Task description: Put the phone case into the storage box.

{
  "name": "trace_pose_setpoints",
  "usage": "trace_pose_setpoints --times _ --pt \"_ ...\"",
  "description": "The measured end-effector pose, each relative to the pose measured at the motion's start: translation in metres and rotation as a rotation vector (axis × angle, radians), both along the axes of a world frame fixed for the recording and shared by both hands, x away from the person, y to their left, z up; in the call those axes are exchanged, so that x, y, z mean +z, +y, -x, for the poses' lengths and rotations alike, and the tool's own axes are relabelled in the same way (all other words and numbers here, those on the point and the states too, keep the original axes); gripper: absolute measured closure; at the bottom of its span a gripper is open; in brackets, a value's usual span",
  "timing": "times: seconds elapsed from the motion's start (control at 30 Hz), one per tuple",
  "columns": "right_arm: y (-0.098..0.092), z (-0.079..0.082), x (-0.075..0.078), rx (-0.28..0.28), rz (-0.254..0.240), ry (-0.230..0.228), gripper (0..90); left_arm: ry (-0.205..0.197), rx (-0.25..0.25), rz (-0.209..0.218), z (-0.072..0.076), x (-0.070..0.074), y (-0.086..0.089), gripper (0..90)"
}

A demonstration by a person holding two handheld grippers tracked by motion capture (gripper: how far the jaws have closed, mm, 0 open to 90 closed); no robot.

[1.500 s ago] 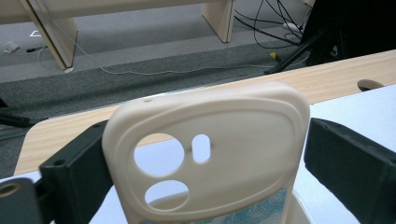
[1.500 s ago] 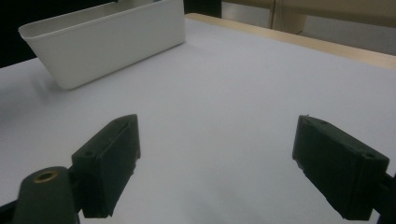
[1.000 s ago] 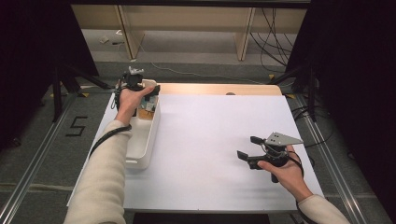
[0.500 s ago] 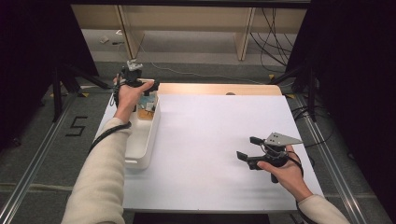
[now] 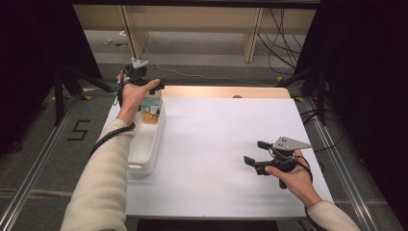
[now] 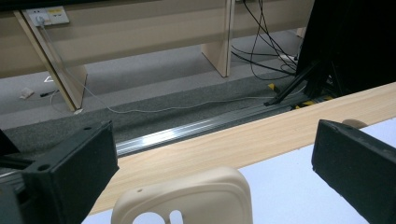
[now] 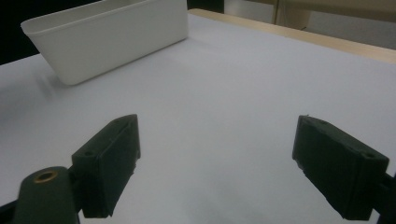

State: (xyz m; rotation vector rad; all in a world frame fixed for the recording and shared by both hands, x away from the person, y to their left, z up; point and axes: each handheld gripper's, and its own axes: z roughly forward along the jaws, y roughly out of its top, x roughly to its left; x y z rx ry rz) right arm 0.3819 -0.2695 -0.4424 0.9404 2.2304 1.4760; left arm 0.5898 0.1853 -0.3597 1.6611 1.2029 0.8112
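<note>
left tongs (image 5: 144, 84) open above the far end of the white bin (image 5: 144, 159); cream handle (image 6: 187, 198) is best approached squarely. right tongs (image 5: 257, 156) open, empty, over the tabletop (image 5: 216, 144).

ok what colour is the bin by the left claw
White: the bin shows best in the right gripper view, a long plain tub on the white table.

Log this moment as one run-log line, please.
left gripper: open, above white bin's far end | right gripper: open, empty, over white table | bin contents: unclear
</note>
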Motion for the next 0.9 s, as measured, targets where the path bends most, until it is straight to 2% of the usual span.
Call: trace_pose_setpoints --times 0.57,0.9 --pt "0.0 0.0 0.001 -0.005 0.001 -0.002 15.9 0.012 -0.03 0.001 0.015 0.009 0.002 1.0" --pt "0.0 0.001 0.001 -0.006 -0.001 -0.006 15.9 0.007 -0.045 0.007 0.025 0.012 0.001 1.1"
